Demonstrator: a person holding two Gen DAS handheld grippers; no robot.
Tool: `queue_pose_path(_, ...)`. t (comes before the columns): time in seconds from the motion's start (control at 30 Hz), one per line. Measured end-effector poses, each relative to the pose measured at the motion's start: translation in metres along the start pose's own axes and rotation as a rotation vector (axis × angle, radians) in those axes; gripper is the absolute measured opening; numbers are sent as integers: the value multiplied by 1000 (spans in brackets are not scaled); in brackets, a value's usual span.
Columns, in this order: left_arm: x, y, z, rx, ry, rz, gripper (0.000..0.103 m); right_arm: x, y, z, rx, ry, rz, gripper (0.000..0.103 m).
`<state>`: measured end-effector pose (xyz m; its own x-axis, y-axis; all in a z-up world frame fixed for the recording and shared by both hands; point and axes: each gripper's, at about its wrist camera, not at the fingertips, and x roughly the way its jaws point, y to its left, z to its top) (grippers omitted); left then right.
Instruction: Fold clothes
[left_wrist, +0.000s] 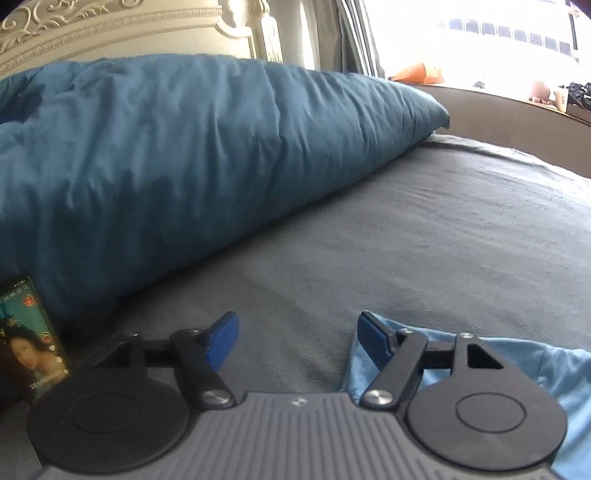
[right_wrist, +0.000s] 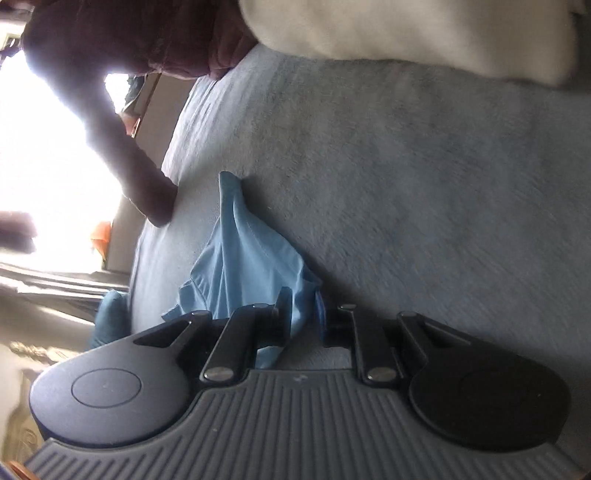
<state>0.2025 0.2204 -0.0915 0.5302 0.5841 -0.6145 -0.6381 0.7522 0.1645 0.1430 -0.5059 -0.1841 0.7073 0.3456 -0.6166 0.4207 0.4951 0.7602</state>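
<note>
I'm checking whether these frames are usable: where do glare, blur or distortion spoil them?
Left wrist view: the window is blown out white, fisheye bends the headboard, and the grey sheet is slightly soft. Right wrist view: rolled sideways, window glare silhouettes a dark sleeve, sheet streaked with motion blur.

Both wrist views skim low over one grey bed (left_wrist: 424, 236).

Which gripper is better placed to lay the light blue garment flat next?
Probably right: the right gripper already pinches the light blue garment. The left gripper is open, holding nothing.
</note>
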Motion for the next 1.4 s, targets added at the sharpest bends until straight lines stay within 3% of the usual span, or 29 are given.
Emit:
queue_pose_path(0.07, 4, -8, -2, 11, 3, 2, 72, 5, 5, -1, -54, -10, -50, 7)
queue_pose_path(0.2, 11, -17, -8, 19, 9, 6, 72, 5, 10, -8, -104, -47, -69, 3)
queue_pose_path(0.37, 19, -19, -13, 28, 2, 10, 72, -23, 12, -28, -43, -156, -83, 3)
queue_pose_path(0.6, 29, -17, -22, 11, 37, 22, 72, -25, 0, -41, 15, -149, -135, 6)
queue_pose_path(0.77, 36, -15, -23, 22, 37, 36, 72, -52, 9, -33, -29, -318, -235, 14)
queue_pose_path(0.93, 44, -19, -24, 19, 49, 59, 72, -18, 46, -17, -231, -199, -116, 14)
queue_pose_path(1.07, 41, -24, -26, 51, 46, 58, 72, 41, 70, -8, -389, -11, -34, 12)
queue_pose_path(1.13, 38, -22, -26, 66, 34, 56, 72, 61, 70, 5, -423, -45, -143, 9)
queue_pose_path(1.17, 36, -20, -26, 74, 27, 56, 72, 60, 66, 12, -412, -98, -170, 6)
queue_pose_path(1.23, 32, -16, -26, 88, 13, 54, 72, 45, 61, 25, -356, -231, -253, 13)
queue_pose_path(1.3, 30, -10, -29, 106, 15, 50, 72, 23, 59, 28, -335, -296, -245, 13)
queue_pose_path(1.4, 23, 0, -28, 136, 7, 40, 72, -4, 67, 17, -376, -252, -158, 13)
